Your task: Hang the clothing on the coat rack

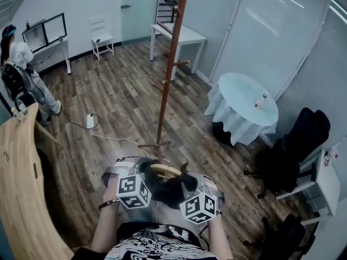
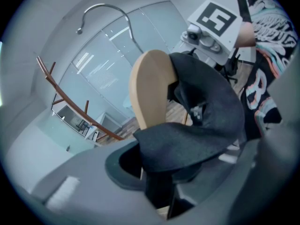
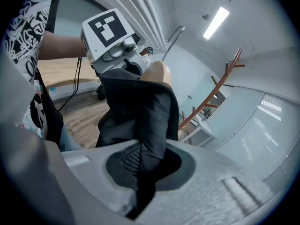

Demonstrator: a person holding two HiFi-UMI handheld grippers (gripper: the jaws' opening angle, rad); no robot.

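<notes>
A dark garment (image 1: 168, 186) is draped over a wooden hanger (image 1: 165, 170), held low in front of me between both grippers. My left gripper (image 1: 142, 179) is shut on the hanger's wooden end (image 2: 150, 93), with cloth (image 2: 201, 125) folded over it; the hanger's metal hook (image 2: 105, 11) curves above. My right gripper (image 1: 187, 189) is shut on a fold of the garment (image 3: 150, 116), which runs down between its jaws (image 3: 145, 172). The wooden coat rack (image 1: 171, 64) stands a step ahead on the floor, and its pegs (image 1: 181, 63) hold nothing that I can see. It also shows in the left gripper view (image 2: 70, 102) and the right gripper view (image 3: 220, 88).
A round table with a white cloth (image 1: 244, 104) stands right of the rack, with black chairs (image 1: 295, 145) further right. A white desk (image 1: 181, 34) is behind the rack. A curved wooden counter (image 1: 19, 188) lies at the left. A person (image 1: 21, 64) stands far left. A cable and power strip (image 1: 90, 121) lie on the floor.
</notes>
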